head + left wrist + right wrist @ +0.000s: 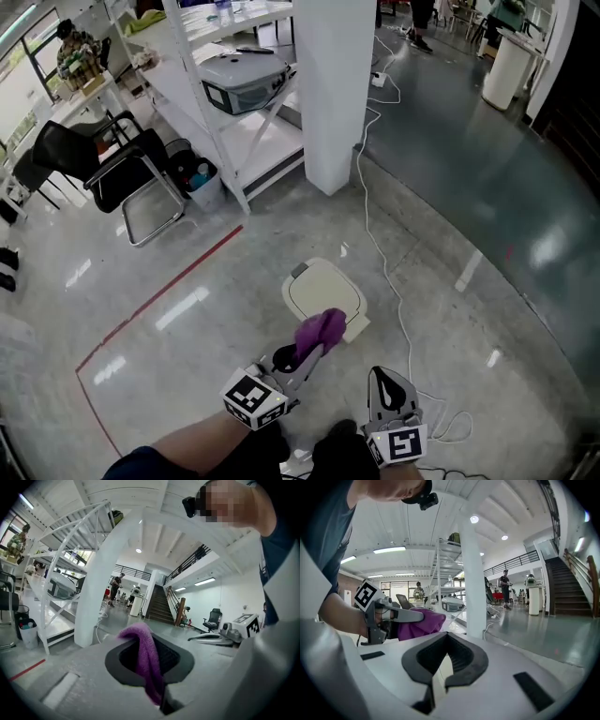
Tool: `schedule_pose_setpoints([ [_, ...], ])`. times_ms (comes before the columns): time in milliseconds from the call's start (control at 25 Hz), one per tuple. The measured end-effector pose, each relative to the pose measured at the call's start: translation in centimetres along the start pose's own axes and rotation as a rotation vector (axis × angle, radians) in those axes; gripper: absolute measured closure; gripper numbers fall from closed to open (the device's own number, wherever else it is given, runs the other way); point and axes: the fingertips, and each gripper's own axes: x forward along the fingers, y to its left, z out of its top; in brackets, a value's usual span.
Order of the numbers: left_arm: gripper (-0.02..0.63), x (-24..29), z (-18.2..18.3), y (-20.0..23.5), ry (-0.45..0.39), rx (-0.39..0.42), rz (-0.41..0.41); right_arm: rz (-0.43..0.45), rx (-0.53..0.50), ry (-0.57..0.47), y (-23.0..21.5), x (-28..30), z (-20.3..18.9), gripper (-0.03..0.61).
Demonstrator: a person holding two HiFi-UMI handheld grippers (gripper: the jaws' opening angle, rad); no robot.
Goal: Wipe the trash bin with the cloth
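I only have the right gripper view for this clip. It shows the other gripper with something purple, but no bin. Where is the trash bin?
Observer: The head view shows the trash bin on the floor just ahead of the person, seen from above, with a cream lid.
Reviewer: Is the cloth on it?
Observer: In the head view the purple cloth overlaps the lid's near edge. I cannot tell whether they touch.
Reviewer: Is the cloth really clamped?
Observer: Yes. In the left gripper view the left gripper has its jaws shut on the cloth, which drapes over and down between them.
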Motion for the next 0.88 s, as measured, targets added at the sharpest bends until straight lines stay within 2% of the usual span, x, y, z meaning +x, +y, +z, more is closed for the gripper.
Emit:
schedule_pose_setpoints([
  [120,0.591,-2.2,4.5,-2.8,0.000,-0.014,0.004,0.009,-0.026,0.023,1.0,-2.9,4.3,0.572],
  [280,0.591,-6.0,11.6,-6.5,0.021,-0.003,0.009,0.020,-0.047,0.036,2.2,-6.4,12.0,0.572],
  [520,0.591,-11.1,21.4,-11.1,0.006,0.026,0.003,0.060,-0.077,-0.007,5.1,-9.6,23.3,0.572],
  [720,0.591,-14.8,26.2,-15.0,-0.010,0.044,0.003,0.157,-0.082,-0.020,8.8,-11.9,30.0,0.572],
  [880,0.591,-17.4,28.1,-17.3,-0.016,0.039,0.000,0.204,-0.088,-0.072,11.8,-13.6,32.4,0.572],
])
